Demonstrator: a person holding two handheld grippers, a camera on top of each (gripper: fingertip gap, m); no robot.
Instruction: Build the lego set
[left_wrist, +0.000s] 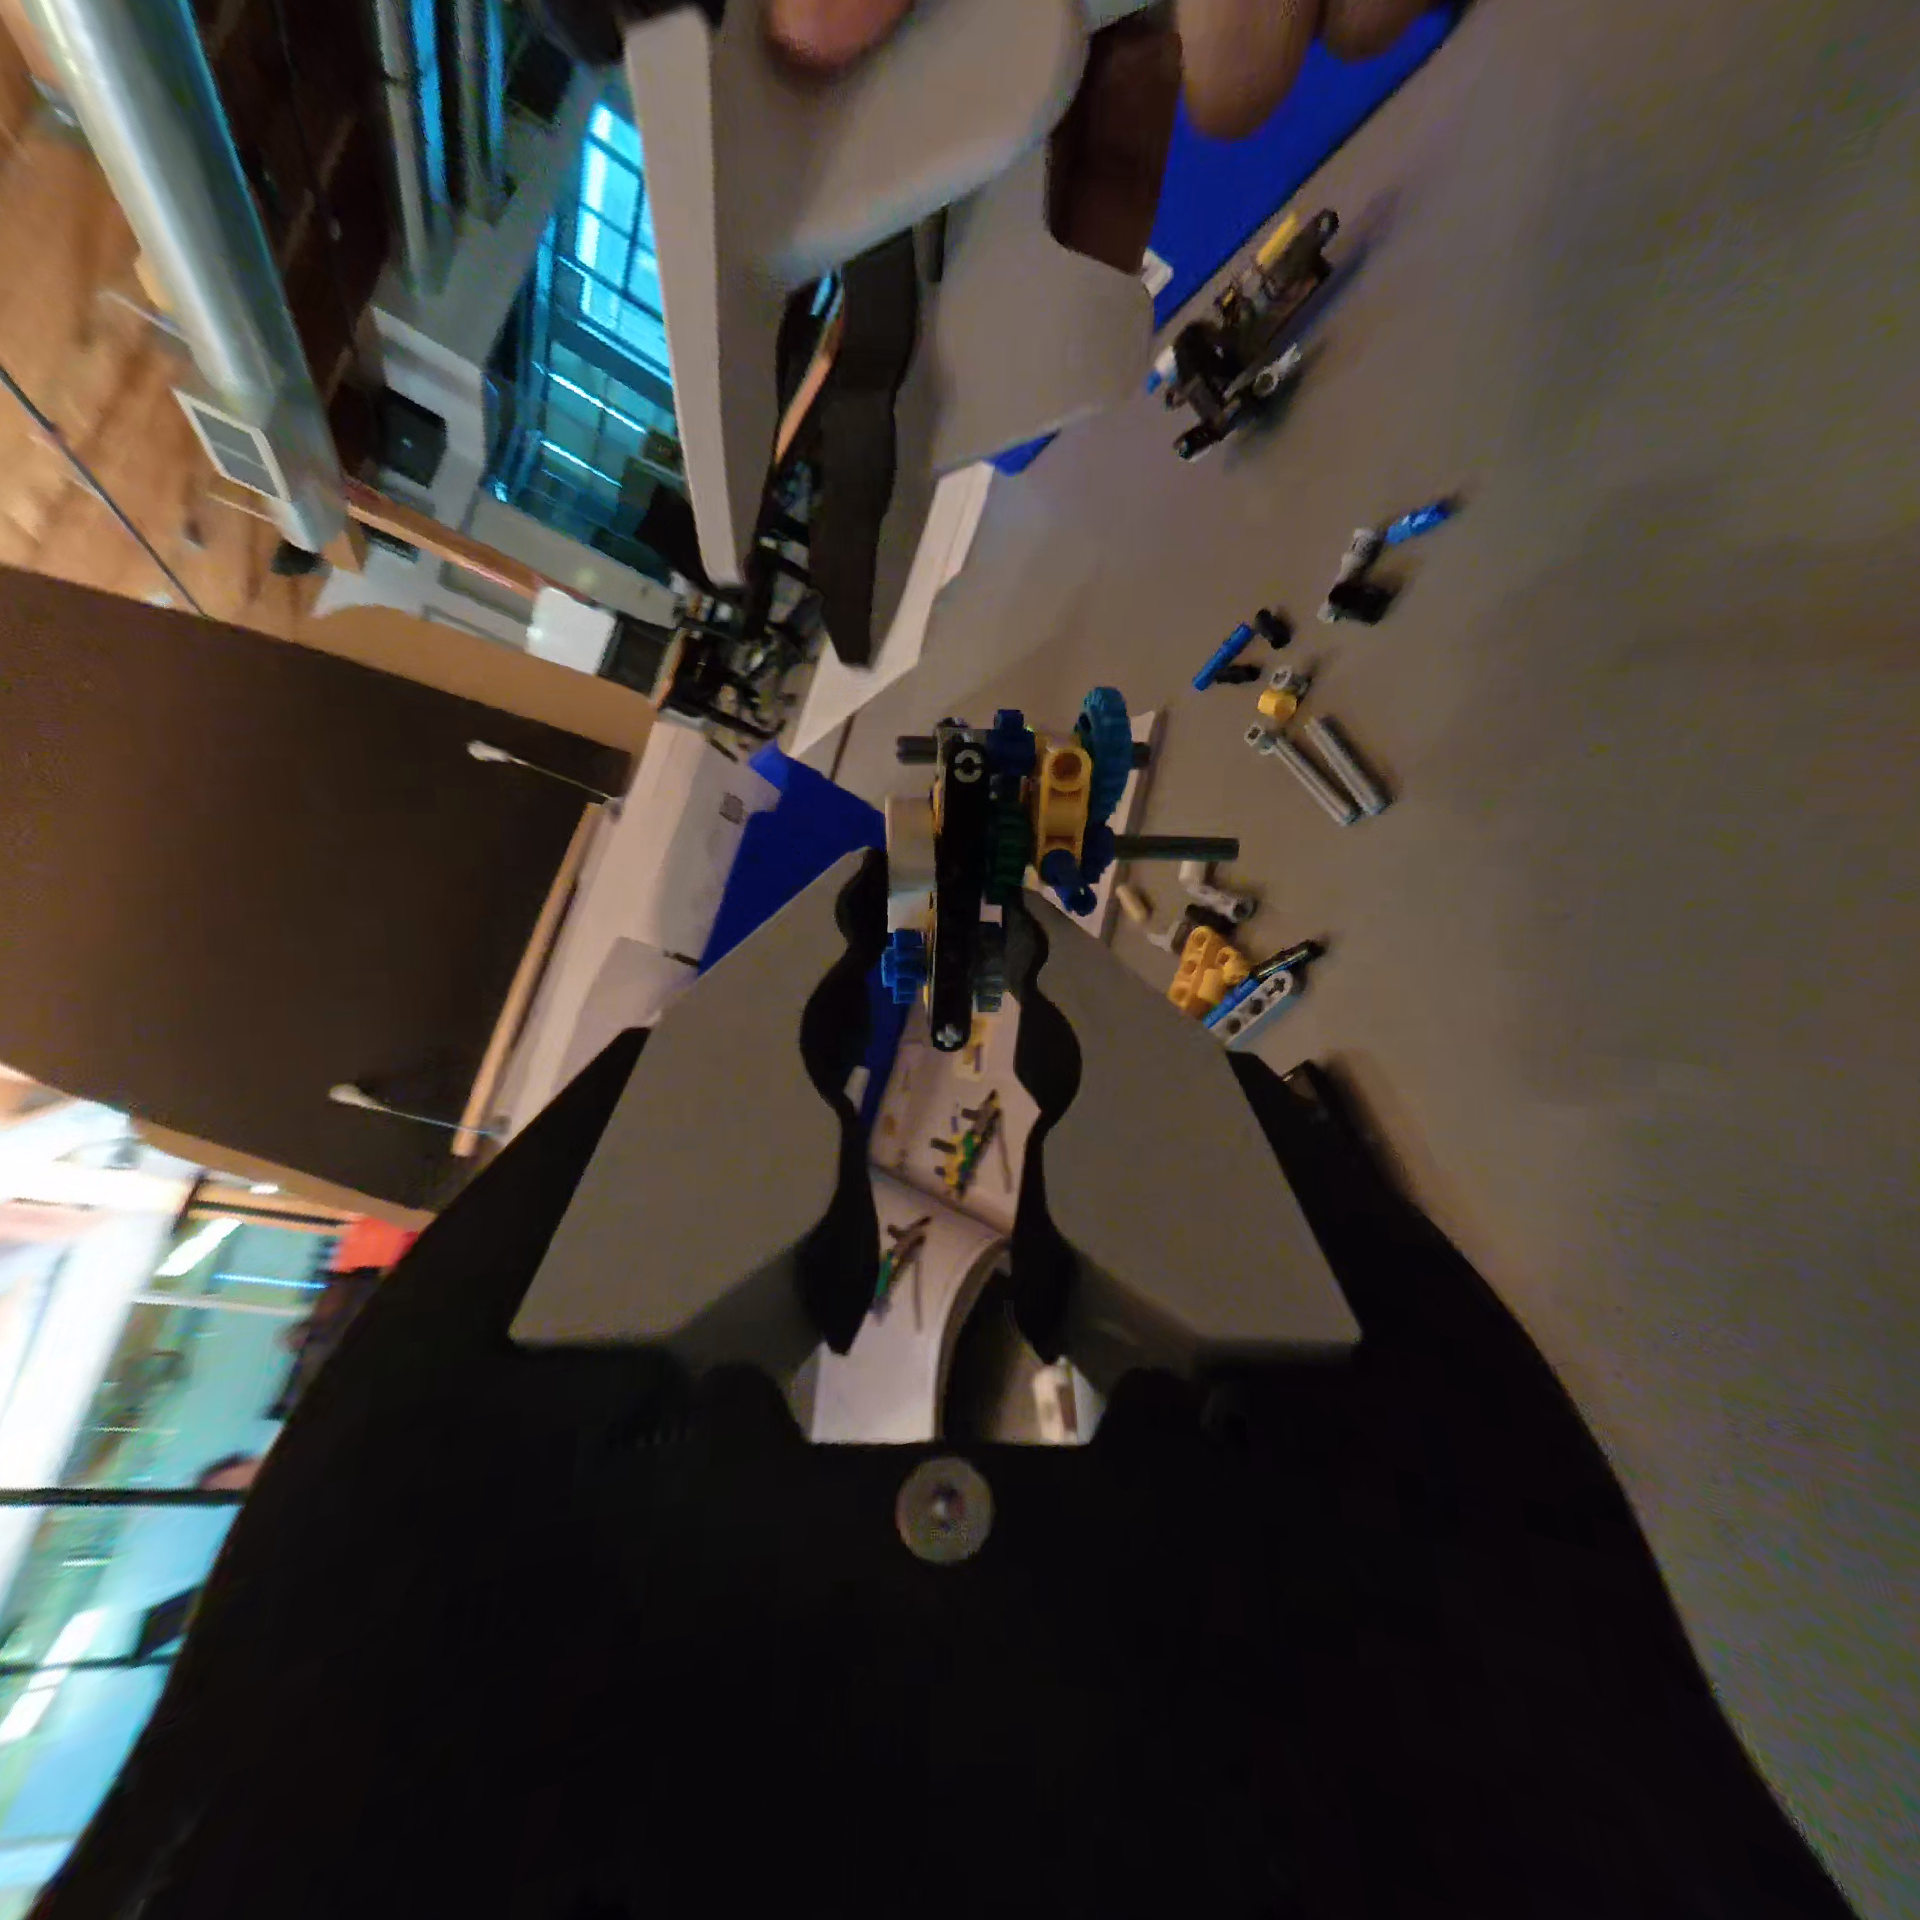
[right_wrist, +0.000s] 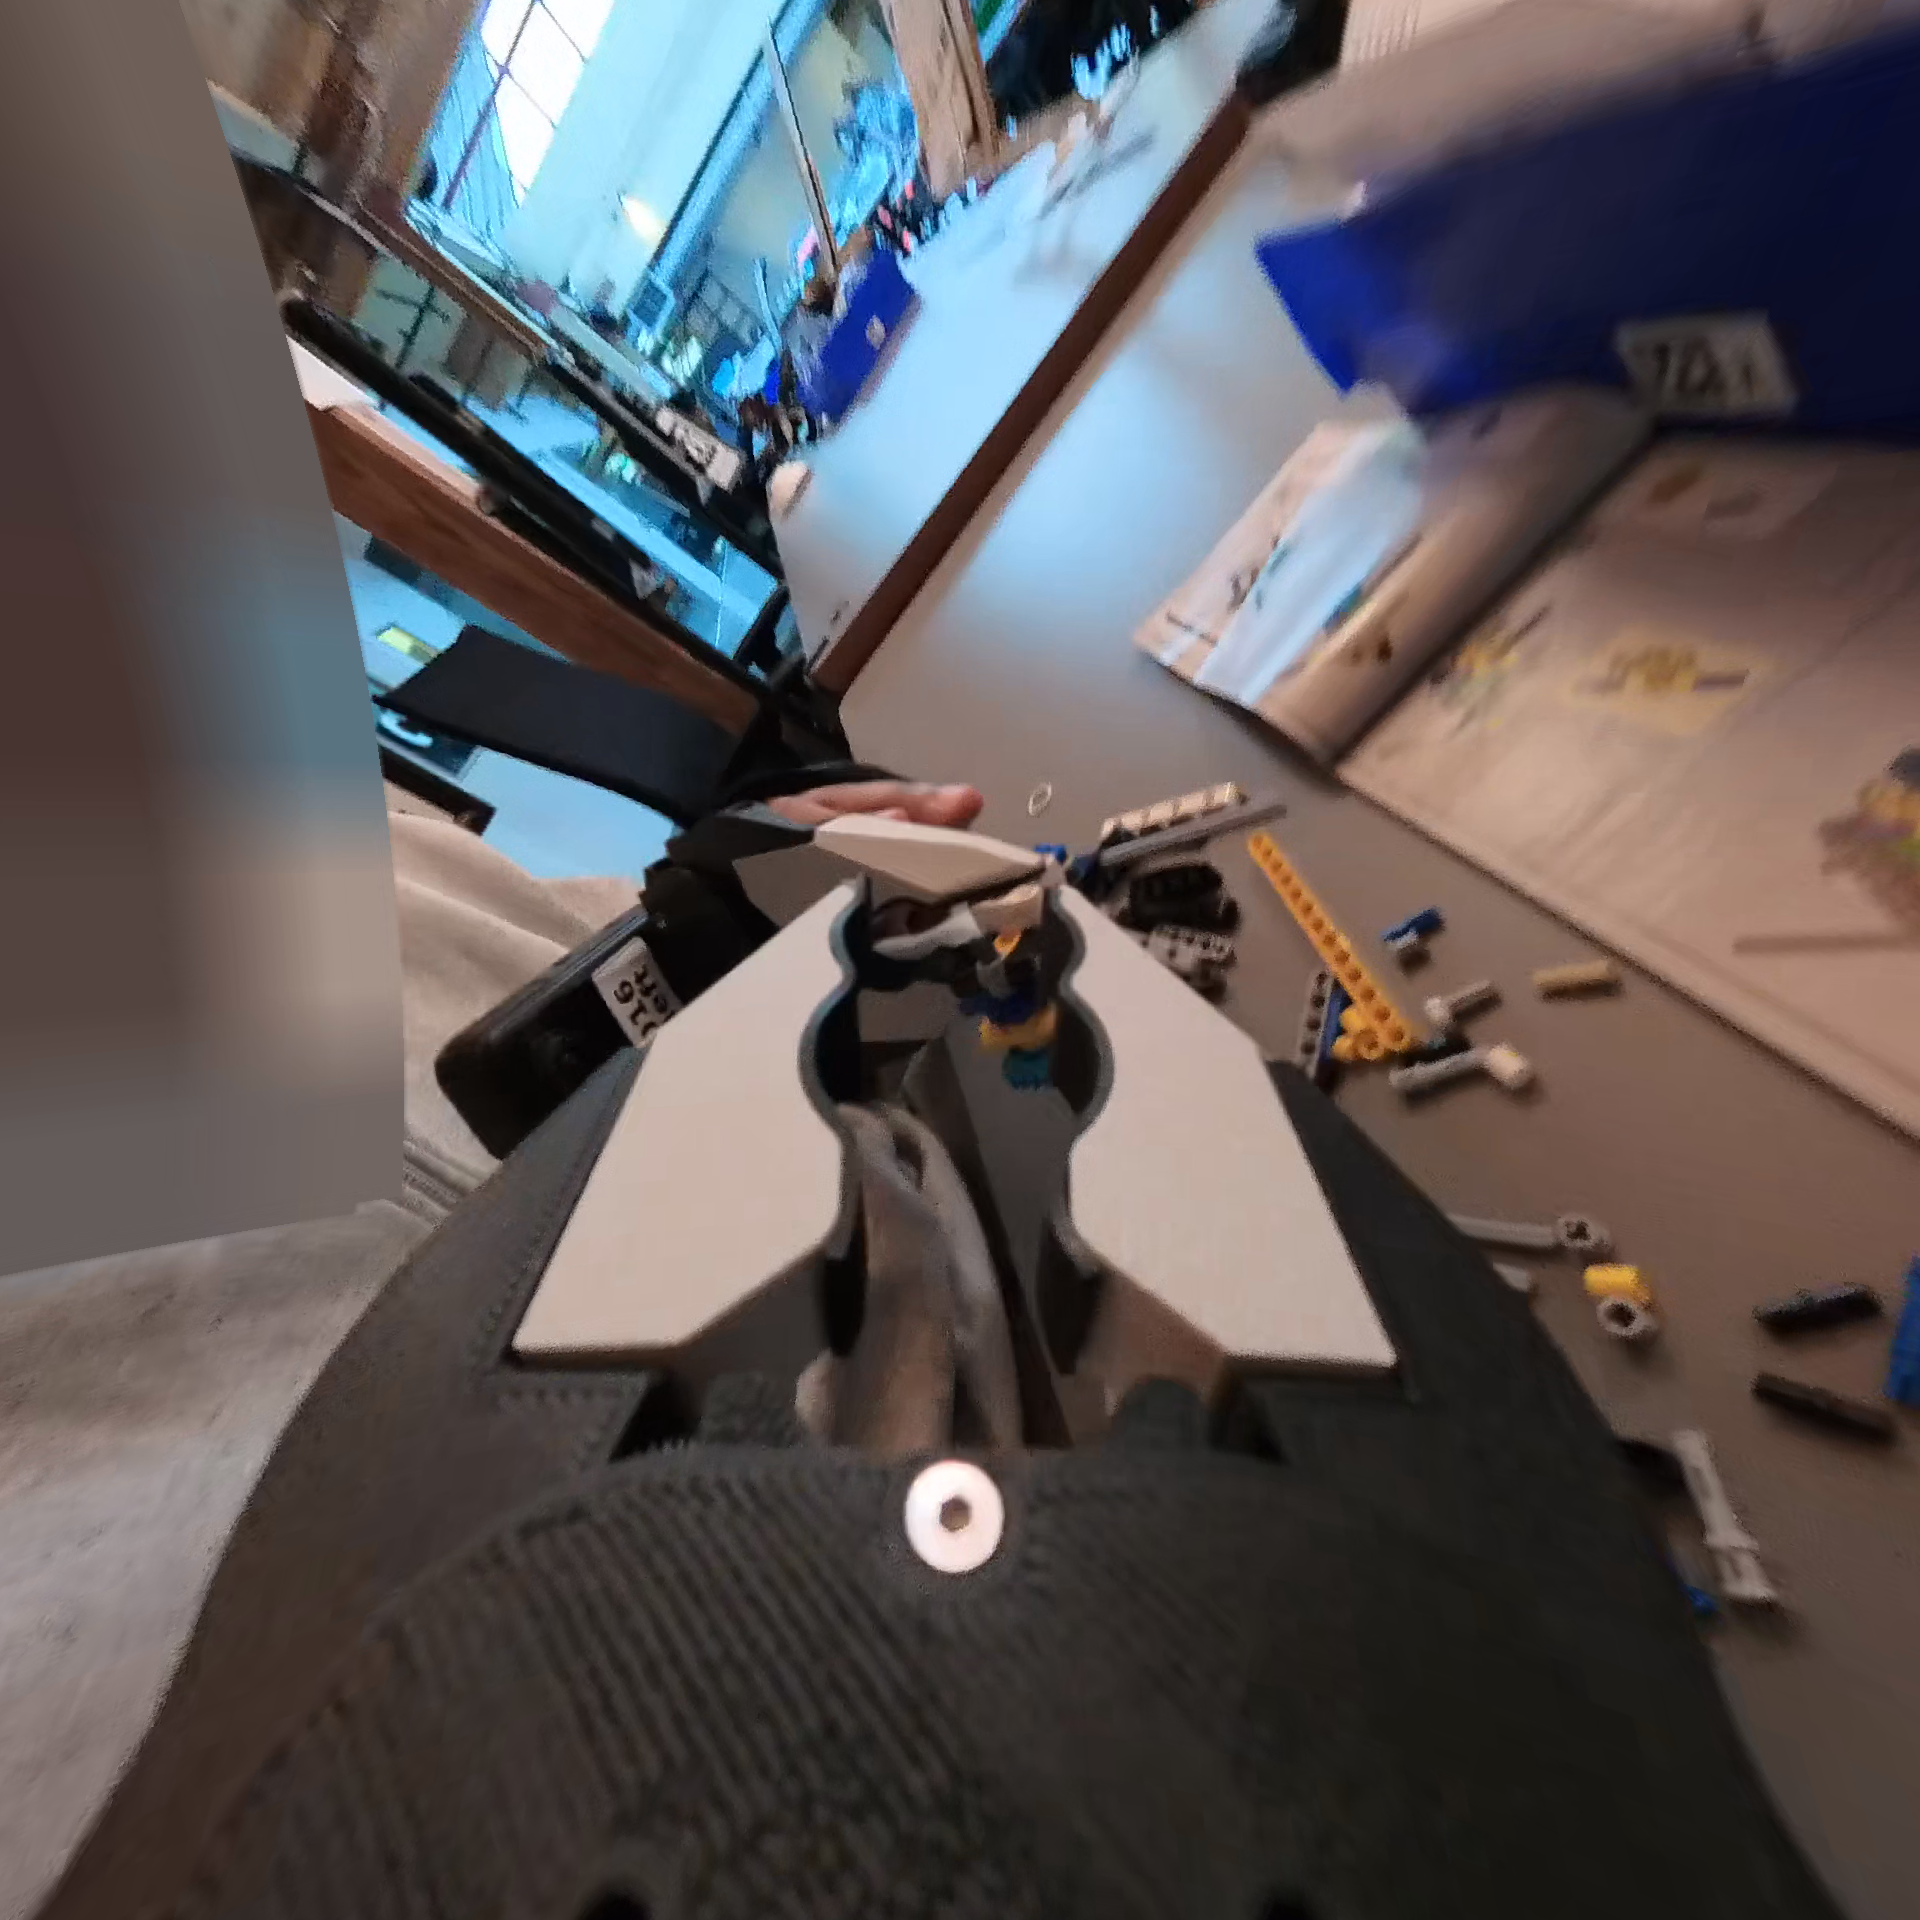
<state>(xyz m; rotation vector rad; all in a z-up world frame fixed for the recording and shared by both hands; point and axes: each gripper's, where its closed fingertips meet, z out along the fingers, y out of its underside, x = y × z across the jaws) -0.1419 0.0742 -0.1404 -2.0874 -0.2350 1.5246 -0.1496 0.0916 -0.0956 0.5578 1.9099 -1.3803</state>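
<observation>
The left gripper (left_wrist: 940, 883) holds a half-built lego assembly (left_wrist: 997, 831) clear of the grey bench (left_wrist: 1610, 1143), its jaws clamped on the lower end of the model, whose black beam, yellow connectors, blue gears and dark axles stand out beyond the tips. Ahead of the jaws and off to the right, loose lego pieces (left_wrist: 1320, 758) lie scattered on the bench, with a second small dark sub-assembly (left_wrist: 1242, 343) farther out. An open instruction booklet (left_wrist: 935, 1164) shows through the gap between the jaws.

The right gripper (right_wrist: 961, 899) points toward the left gripper and the model; its jaws stand slightly apart with nothing visibly between them, and the model appears just beyond their tips. To the right of these jaws, a yellow beam (right_wrist: 1330, 945) and other small parts lie on the bench, near open instruction pages (right_wrist: 1662, 727) and a blurred blue box (right_wrist: 1610, 260).
</observation>
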